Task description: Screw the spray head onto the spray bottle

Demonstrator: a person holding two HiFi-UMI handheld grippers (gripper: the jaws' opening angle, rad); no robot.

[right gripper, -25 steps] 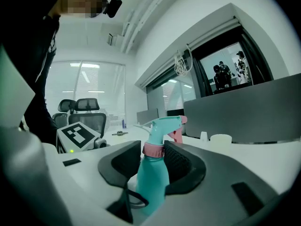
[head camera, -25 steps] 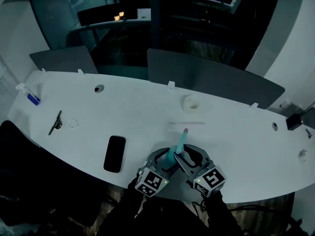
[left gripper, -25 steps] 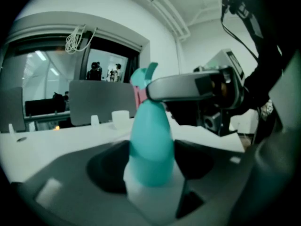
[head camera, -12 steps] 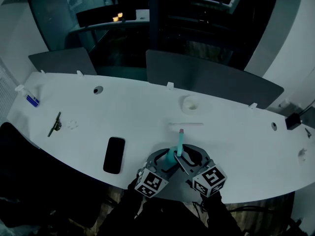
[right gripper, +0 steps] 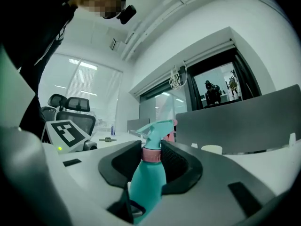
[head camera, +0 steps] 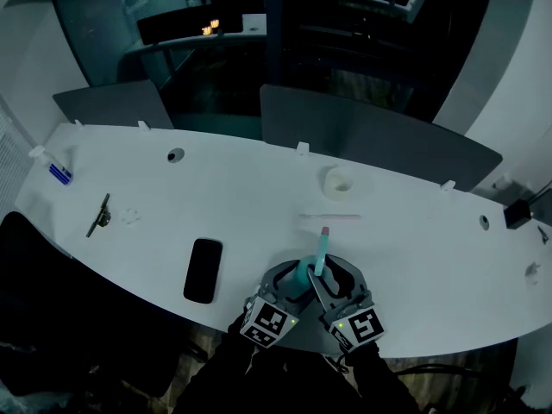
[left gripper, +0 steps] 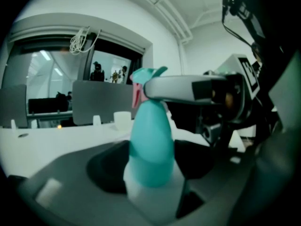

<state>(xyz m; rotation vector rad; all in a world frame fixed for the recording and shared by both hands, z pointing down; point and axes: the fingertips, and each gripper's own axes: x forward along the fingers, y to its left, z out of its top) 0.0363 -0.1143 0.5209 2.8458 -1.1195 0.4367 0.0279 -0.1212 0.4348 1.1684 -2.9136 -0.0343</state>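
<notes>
Smooth teal plastic bottle (right gripper: 146, 185) and spray head (right gripper: 157, 128) (pink collar (right gripper: 151, 155), likely plastic too); matt, ribbed black pads (right gripper: 174, 164); smooth white table (head camera: 241, 188); glossy black phone (head camera: 203, 270).

The spray bottle (left gripper: 150, 145) has a blurred base, cut off by the picture's lower edge.

The right gripper (right gripper: 151, 157) has its dark jaws pressed on either side of the pink collar (right gripper: 152, 154) under the teal spray head (right gripper: 157, 128), which sits upright on the teal spray bottle (right gripper: 146, 185). The left gripper's marker cube (right gripper: 66, 132) shows close by on the left. A white cup (right gripper: 211, 149) stands at the far edge of the desk (right gripper: 268, 158), just before the grey partition (right gripper: 244, 119).
</notes>
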